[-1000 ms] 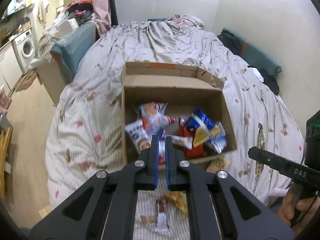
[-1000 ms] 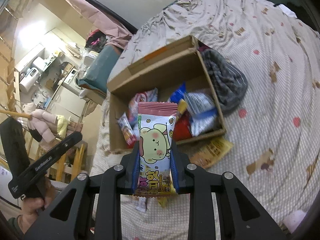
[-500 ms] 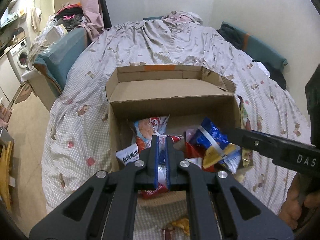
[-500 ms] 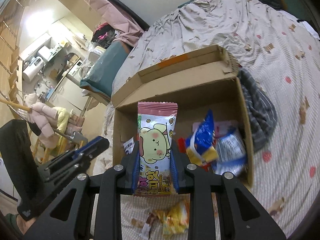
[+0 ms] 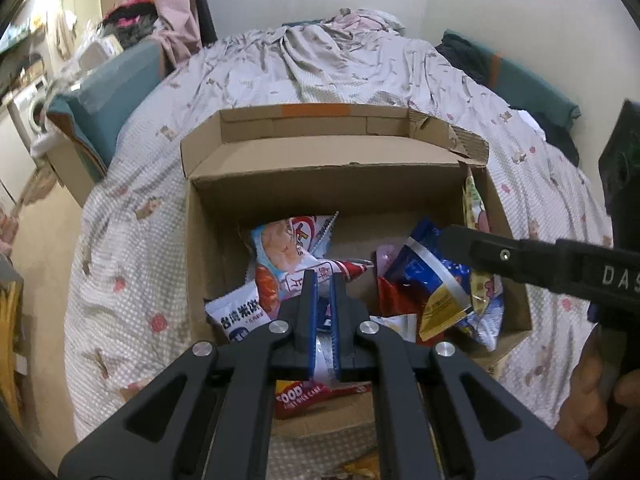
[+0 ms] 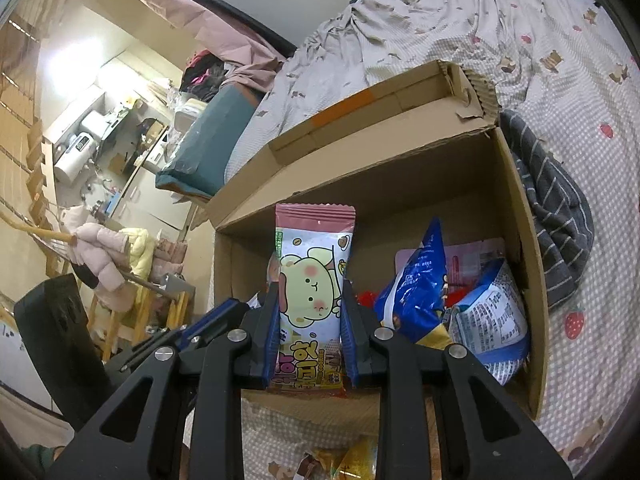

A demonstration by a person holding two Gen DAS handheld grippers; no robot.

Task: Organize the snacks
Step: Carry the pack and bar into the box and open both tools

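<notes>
Closest to us, our right gripper [image 6: 307,308] has its jaws pinching the cookie packet [image 6: 311,280] by its side edges, which keeps it upright and facing us over the near edge of the cardboard box [image 6: 520,248]. It's a pink-topped pouch with a yellow cartoon bear, looks flat and crinkly. Our left gripper [image 5: 324,300] has its jaws nearly pressed together, and we can't tell if anything's in them. Further in, the blue bag [image 6: 416,292] and other snacks are piled in the box on the bed [image 6: 460,20].
</notes>
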